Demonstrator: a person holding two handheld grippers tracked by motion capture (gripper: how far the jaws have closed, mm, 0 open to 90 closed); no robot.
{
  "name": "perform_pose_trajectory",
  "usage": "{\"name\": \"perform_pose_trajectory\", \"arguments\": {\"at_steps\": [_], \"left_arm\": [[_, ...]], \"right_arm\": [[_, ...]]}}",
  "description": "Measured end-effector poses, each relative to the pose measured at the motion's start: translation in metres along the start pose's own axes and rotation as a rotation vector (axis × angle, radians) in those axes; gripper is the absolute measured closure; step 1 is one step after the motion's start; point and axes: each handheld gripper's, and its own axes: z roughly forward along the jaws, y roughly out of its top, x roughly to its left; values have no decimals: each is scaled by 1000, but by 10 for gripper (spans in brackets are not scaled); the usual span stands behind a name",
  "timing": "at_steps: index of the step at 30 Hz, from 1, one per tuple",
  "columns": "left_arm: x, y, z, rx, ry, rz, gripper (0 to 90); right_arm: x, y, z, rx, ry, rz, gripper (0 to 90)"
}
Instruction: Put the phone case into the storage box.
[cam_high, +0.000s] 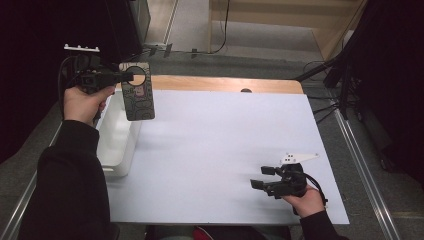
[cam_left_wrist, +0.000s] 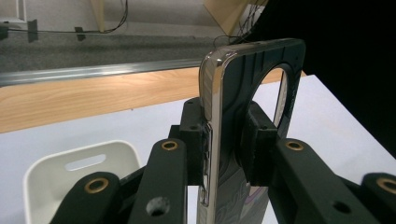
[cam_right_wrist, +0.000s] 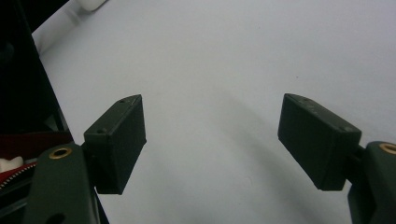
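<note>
Hanging pinched in the left claw (cam_left_wrist: 227, 140), phone case (cam_left_wrist: 243, 93) above bin (cam_left_wrist: 37, 172).

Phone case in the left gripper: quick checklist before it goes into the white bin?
1. left gripper clamped on the phone case: ok.
2. Case hangs clear of the table: ok.
3. Case over the white bin: not ok, it hangs at the bin's far right corner.
4. Bin has room: ok, the part in view looks empty.
5. right gripper out of the path: ok, open, near the table's front right.
</note>
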Motion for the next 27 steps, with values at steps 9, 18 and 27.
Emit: {"name": "perform_pose_trajectory", "arguments": {"at_steps": [9, 18, 27], "left_arm": [[16, -2, -9, -12, 36, -3, 735], [29, -4, -24, -36, 80, -19, 735], [41, -6, -31, -60, 112, -6, 735]], "right_arm": [[0, 1, 0, -2, 2, -1, 222], [2, 2, 3, 1, 12, -17, 222], [2, 2, 5, 8, 17, -17, 222]]}}
